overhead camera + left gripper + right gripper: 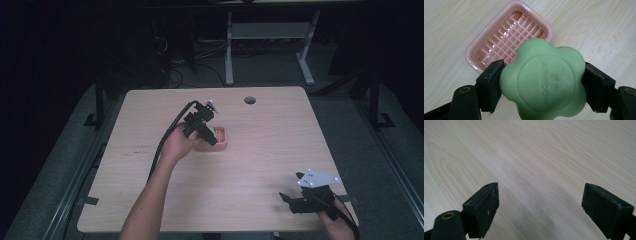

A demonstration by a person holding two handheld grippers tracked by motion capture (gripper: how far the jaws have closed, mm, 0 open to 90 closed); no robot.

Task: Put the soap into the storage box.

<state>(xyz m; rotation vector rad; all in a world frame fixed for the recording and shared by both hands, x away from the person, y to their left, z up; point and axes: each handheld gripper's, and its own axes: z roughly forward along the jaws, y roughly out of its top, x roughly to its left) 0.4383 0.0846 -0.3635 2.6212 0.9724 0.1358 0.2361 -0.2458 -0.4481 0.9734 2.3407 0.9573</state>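
A green flower-shaped soap bar (543, 80) is clamped between the two black jaws of my left gripper (541, 82). It hangs just above the near corner of a pink ribbed soap dish (499, 42), whose inside is empty. In the high view the left gripper (206, 131) sits over the pink soap dish (223, 141) near the table's middle, with the green soap (212, 132) showing between the jaws. My right gripper (292, 188) rests near the front right corner of the table; in its own view the right gripper (540, 207) stands open over bare wood.
The light wooden table (260, 165) has a round cable hole (249, 100) at its far edge. A black cable (165, 140) trails from the left gripper along the forearm. Beyond the table stand white desk legs (229, 50) on a dark floor.
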